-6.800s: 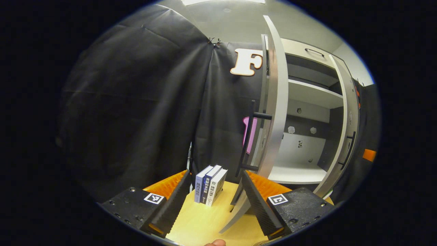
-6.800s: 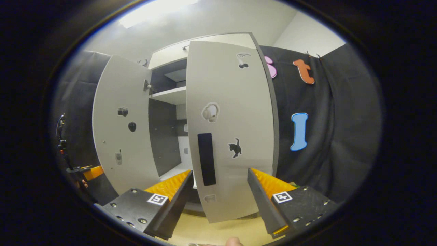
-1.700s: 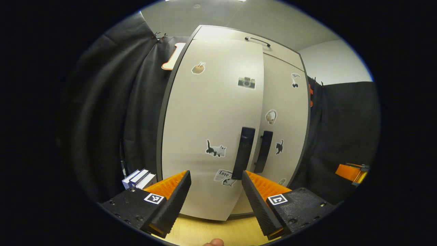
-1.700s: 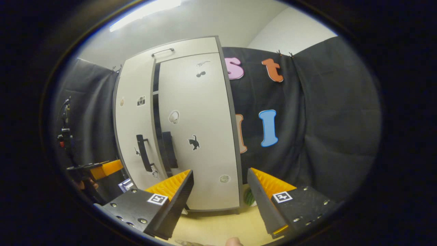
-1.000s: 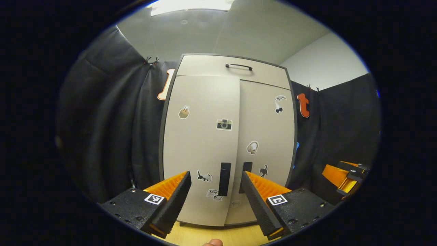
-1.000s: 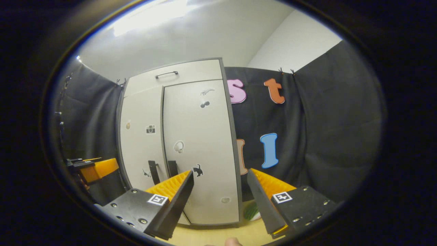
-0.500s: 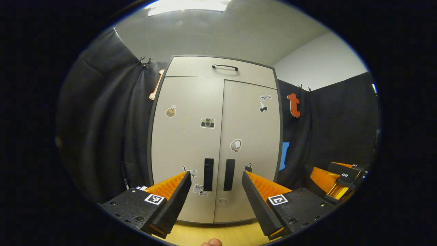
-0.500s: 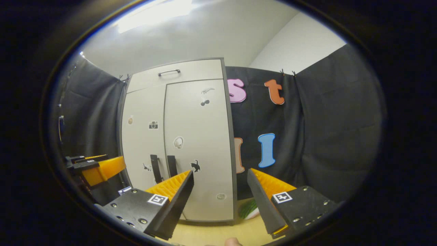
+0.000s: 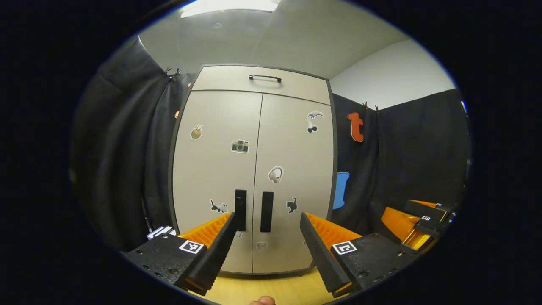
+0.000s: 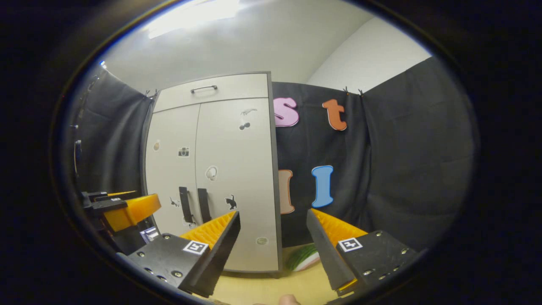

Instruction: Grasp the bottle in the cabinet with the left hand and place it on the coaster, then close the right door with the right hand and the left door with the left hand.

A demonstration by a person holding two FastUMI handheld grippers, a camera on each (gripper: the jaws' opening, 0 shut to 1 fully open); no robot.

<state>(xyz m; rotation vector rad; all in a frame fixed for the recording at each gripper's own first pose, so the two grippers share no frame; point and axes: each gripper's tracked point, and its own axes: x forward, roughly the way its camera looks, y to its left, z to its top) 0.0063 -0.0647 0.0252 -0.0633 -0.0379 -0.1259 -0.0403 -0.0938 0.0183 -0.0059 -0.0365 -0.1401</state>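
The grey cabinet (image 9: 254,169) stands straight ahead in the left gripper view with both doors shut flush. Its left door (image 9: 216,169) and right door (image 9: 294,169) each carry a black handle (image 9: 240,210) near the middle seam. My left gripper (image 9: 266,250) is open and holds nothing, a short way back from the doors. My right gripper (image 10: 273,250) is open too, off to the cabinet's right; the cabinet (image 10: 211,178) sits left of centre in the right gripper view. The left gripper (image 10: 127,212) appears at the left edge there, and the right gripper (image 9: 417,222) at the right edge of the left gripper view.
Books (image 9: 161,232) stand on the wooden table (image 9: 271,288) left of the cabinet. A green and white object (image 10: 302,257) lies on the table (image 10: 271,290) right of the cabinet, partly behind my right finger. A drawer with a handle (image 9: 264,78) tops the cabinet.
The left door has swung fully shut, closing the last gap at the seam. Both grippers have drawn back from the cabinet, which now looks smaller and shifted left.
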